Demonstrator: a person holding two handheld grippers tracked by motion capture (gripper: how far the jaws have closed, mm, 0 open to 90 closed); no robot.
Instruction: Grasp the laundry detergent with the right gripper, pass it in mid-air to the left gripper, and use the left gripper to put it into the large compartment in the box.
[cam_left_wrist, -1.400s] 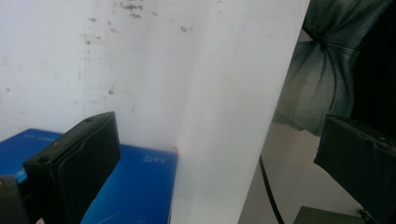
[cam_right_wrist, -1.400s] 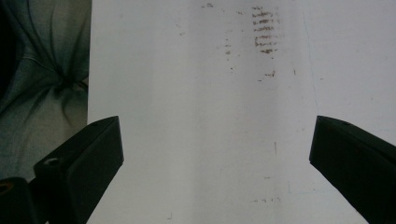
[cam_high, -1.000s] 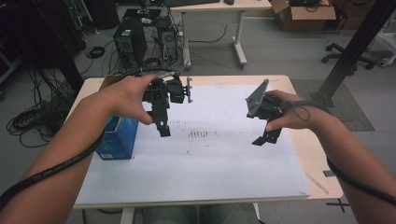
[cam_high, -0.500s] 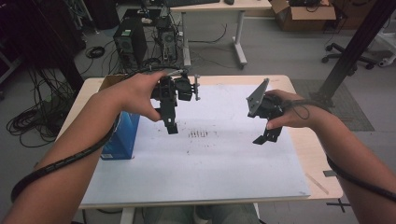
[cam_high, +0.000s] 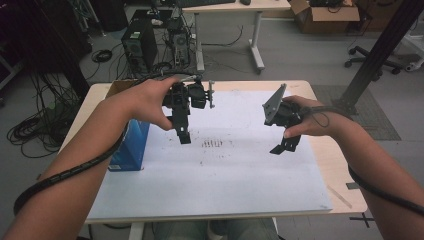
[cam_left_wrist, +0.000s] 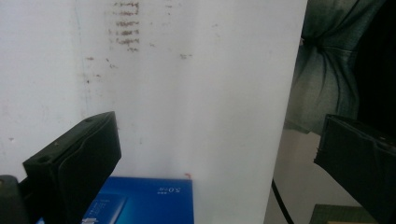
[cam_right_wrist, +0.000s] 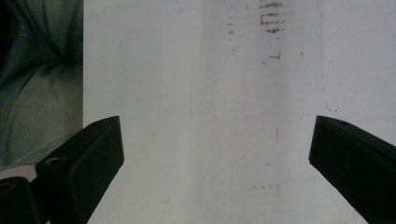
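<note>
Since a second ago my left gripper (cam_high: 184, 136) has slid in from the left edge of the sheet toward the middle, while my right gripper (cam_high: 284, 146) has hardly stirred. From above, the left one now hangs over the white sheet (cam_high: 210, 185) at about ten o'clock from the patch of brown smudges (cam_high: 212, 143), its jaws pointing down; the right one hangs at about three o'clock from that same patch, well apart from the left.

Both of my claws are spread wide and grip nothing — in the left gripper view my two black jaws stand far apart with bare sheet between them, and the right gripper view shows the same wide gap over the paper.

The blue box (cam_high: 131, 146) stands at the sheet's nine o'clock edge on the wooden table (cam_high: 340, 165), just beside my left forearm. In the left gripper view its blue top (cam_left_wrist: 144, 200) shows at six o'clock, near my left-hand jaw but not between the jaws. Its top looks closed, so I cannot tell what it holds.

Brown smudges also show at twelve o'clock in both gripper views — (cam_left_wrist: 125, 23) and (cam_right_wrist: 273, 18).
</note>
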